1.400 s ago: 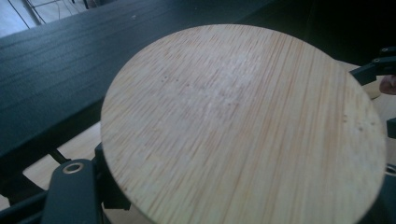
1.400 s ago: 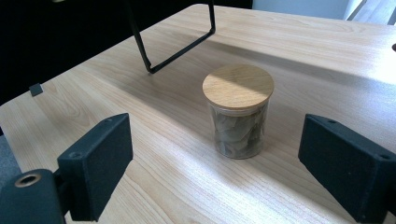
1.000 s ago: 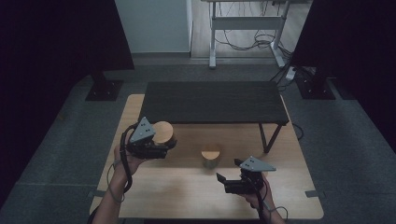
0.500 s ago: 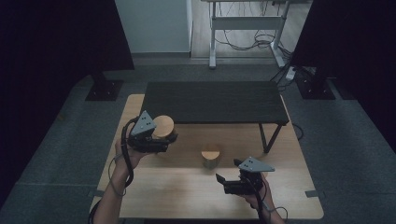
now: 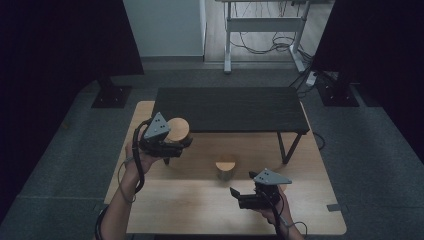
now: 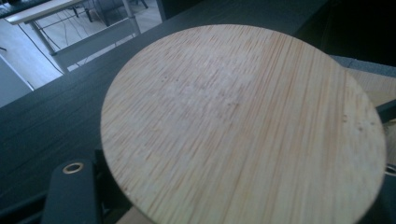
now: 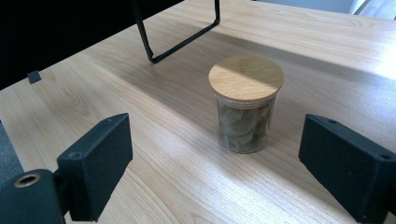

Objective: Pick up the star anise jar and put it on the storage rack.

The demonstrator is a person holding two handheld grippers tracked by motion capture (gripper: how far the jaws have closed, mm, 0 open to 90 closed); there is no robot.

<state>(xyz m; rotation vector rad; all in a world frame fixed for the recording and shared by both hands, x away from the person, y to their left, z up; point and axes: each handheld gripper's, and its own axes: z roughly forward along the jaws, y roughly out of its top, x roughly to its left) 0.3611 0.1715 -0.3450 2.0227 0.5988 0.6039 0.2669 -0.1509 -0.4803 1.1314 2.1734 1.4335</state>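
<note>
Wooden table (image 5: 300,210) holds black shelf (image 5: 230,109); grey floor (image 5: 380,150) around.

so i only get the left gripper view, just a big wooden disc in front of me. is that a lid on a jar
Observer: Looks like one. In the high view the left gripper holds a wood-lidded jar up beside the black shelf.
Operator: any other jar around
Observer: Yes, a glass jar with a wooden lid stands on the wooden table; it holds what look like dried leaves.
Operator: what's the right hand doing
Observer: The right gripper is open, jaws wide, aimed at that jar but short of it.
</note>
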